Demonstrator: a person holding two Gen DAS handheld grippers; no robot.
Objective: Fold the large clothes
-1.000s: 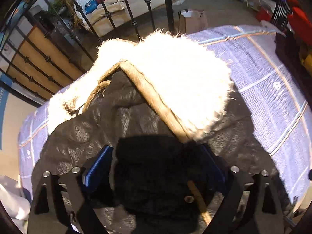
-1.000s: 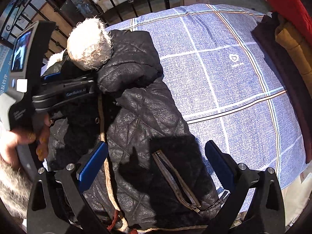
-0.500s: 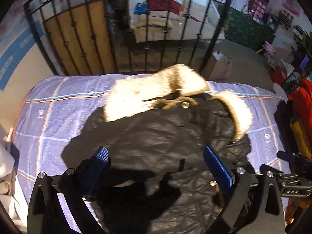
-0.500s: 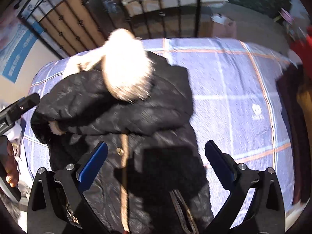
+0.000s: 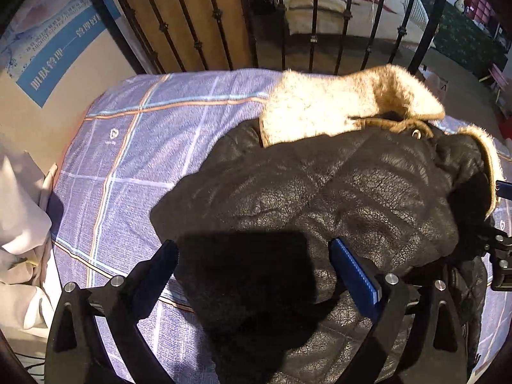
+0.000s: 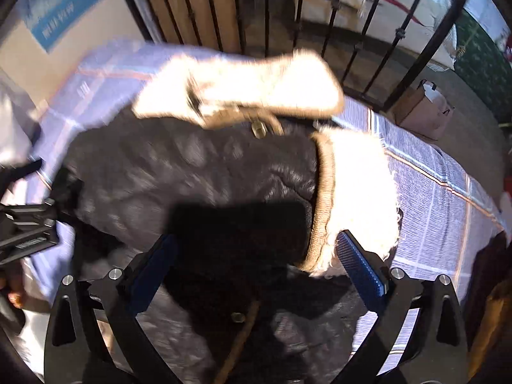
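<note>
A black quilted jacket with a cream fur collar lies on a blue plaid bed cover. In the left wrist view my left gripper is open, its blue-padded fingers spread over the jacket's near left side. In the right wrist view the jacket and its fur collar fill the middle, somewhat blurred. My right gripper is open over the jacket's near right part, beside a fur-trimmed edge. Neither gripper holds cloth. The other gripper's body shows at the left edge.
A black iron railing stands behind the bed. Pale cloth is piled at the left. A cardboard box sits on the floor beyond the right corner. Dark and orange clothes lie at the right edge.
Both grippers have swung from close over the jacket to a view from its near side, facing the railing. The fur collar now lies spread at the far end. Both stay open.
</note>
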